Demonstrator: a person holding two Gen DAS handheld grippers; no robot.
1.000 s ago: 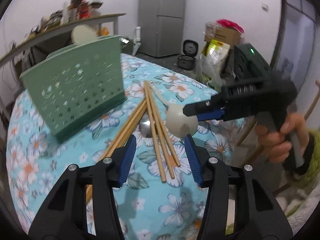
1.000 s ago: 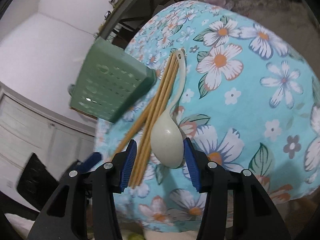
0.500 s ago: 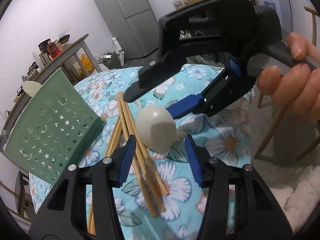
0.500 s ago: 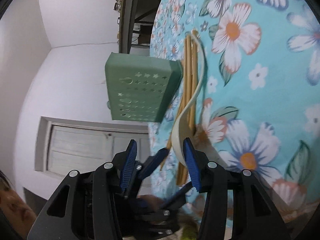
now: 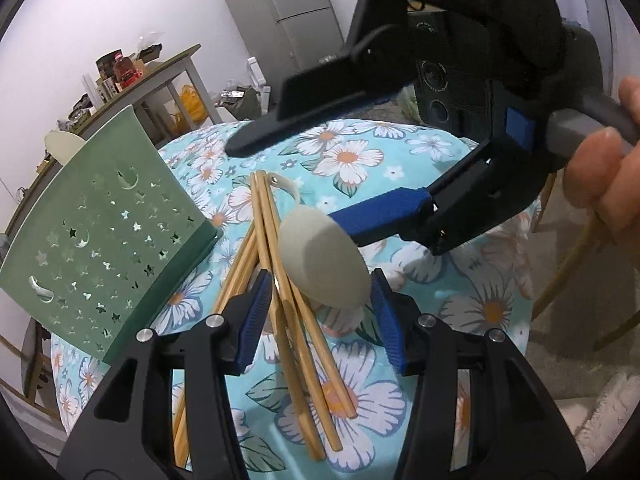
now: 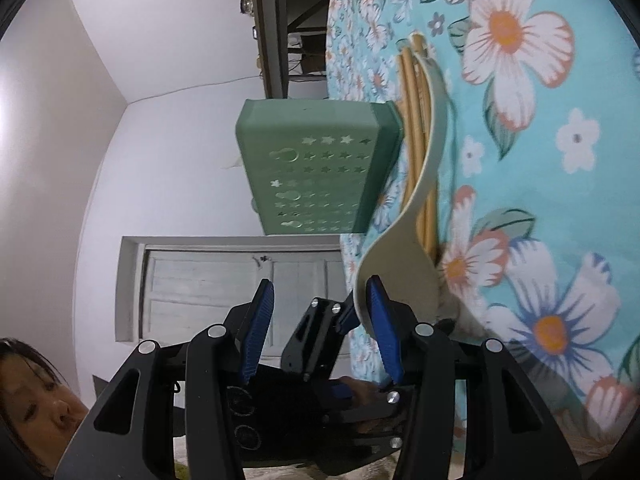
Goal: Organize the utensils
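A cream spoon (image 5: 320, 264) lies with its bowl tipped up off the floral table (image 5: 352, 160), its handle along several wooden chopsticks (image 5: 288, 312). A green perforated utensil holder (image 5: 108, 232) stands to the left. My left gripper (image 5: 320, 308) is open just before the spoon bowl and chopsticks. My right gripper (image 6: 320, 320) is open, rolled sideways, one pad (image 6: 380, 320) against the spoon bowl (image 6: 400, 264). The right gripper shows in the left wrist view (image 5: 340, 184), its lower blue finger under the bowl's edge.
The holder (image 6: 316, 172) has a cream utensil (image 5: 62, 144) sticking out behind it. A shelf with jars (image 5: 132, 76), a fridge (image 5: 288, 12) and a rice cooker area stand beyond the table. The table edge drops off at right.
The right gripper has rolled onto its side and slid a finger under the spoon bowl, which has lifted off the cloth. The left gripper has moved closer to the spoon and chopsticks.
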